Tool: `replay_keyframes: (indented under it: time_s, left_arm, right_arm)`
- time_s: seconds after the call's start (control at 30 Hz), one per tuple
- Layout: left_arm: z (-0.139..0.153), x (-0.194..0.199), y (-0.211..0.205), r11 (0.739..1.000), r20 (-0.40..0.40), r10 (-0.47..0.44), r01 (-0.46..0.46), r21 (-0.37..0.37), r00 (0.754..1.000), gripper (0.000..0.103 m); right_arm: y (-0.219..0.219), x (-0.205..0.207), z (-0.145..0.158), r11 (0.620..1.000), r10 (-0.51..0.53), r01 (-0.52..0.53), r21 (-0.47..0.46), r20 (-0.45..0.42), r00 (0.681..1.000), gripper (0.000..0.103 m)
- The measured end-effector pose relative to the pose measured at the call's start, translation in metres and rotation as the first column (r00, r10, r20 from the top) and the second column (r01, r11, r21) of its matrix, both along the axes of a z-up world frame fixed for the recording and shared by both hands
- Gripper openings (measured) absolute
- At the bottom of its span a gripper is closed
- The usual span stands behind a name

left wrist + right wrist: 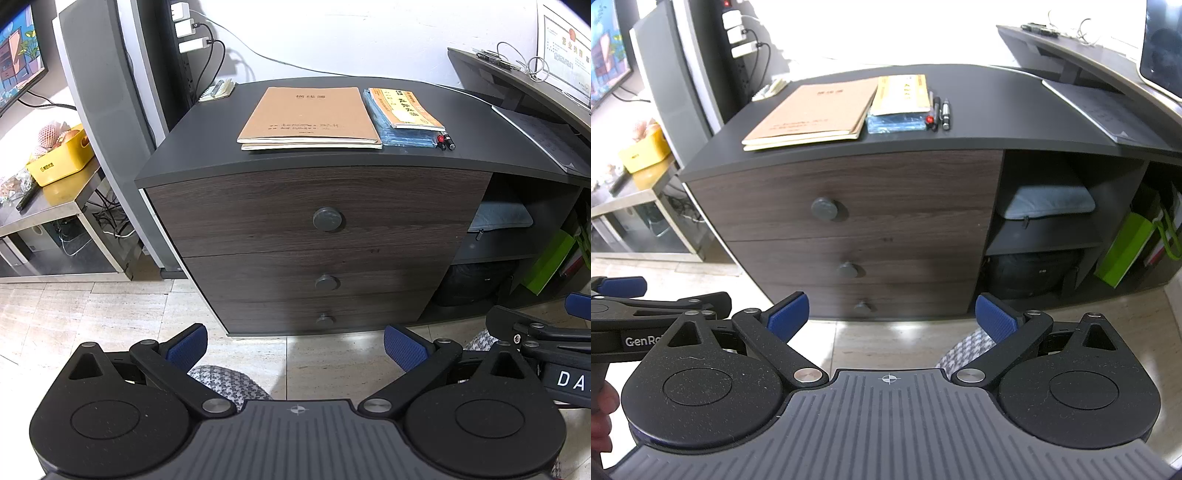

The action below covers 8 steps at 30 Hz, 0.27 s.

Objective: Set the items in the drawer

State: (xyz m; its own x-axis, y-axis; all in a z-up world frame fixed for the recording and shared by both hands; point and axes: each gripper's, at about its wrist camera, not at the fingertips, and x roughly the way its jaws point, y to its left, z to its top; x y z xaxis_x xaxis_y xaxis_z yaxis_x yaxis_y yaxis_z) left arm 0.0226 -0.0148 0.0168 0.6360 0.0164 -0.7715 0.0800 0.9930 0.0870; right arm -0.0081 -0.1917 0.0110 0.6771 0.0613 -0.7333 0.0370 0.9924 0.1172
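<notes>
Your left tool (pixel 293 345) and right tool (pixel 891 314) gape empty, low before the closed top drawer (pixel 317 210); notebooks (pixel 308 118) lie well above on the worktop (pixel 207 147).

Bright indoor light, wall (pixel 886 33) blown out white, sharp focus, fisheye bending at edges

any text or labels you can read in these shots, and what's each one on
"GenRo", cut off: side of the left gripper, seen from the right wrist.
"DA", cut off: side of the right gripper, seen from the left wrist.
Brown notebook cover: printed characters, too blurred.
Yellow booklet: large characters, unreadable.
Wall certificate: too small.
Yellow basket label: too small.
</notes>
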Motion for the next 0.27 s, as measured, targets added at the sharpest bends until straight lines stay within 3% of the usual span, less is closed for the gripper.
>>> replay_keyframes:
  time_s: [0.27]
  left_arm:
    - [0.0001, -0.0001, 0.0002, 1.0, 0.0, 0.001, -0.001, 0.001, 1.0, 0.102]
  right_arm:
    - [0.0017, -0.001, 0.0003, 1.0, 0.0, 0.0, 0.0, 0.0, 1.0, 0.1]
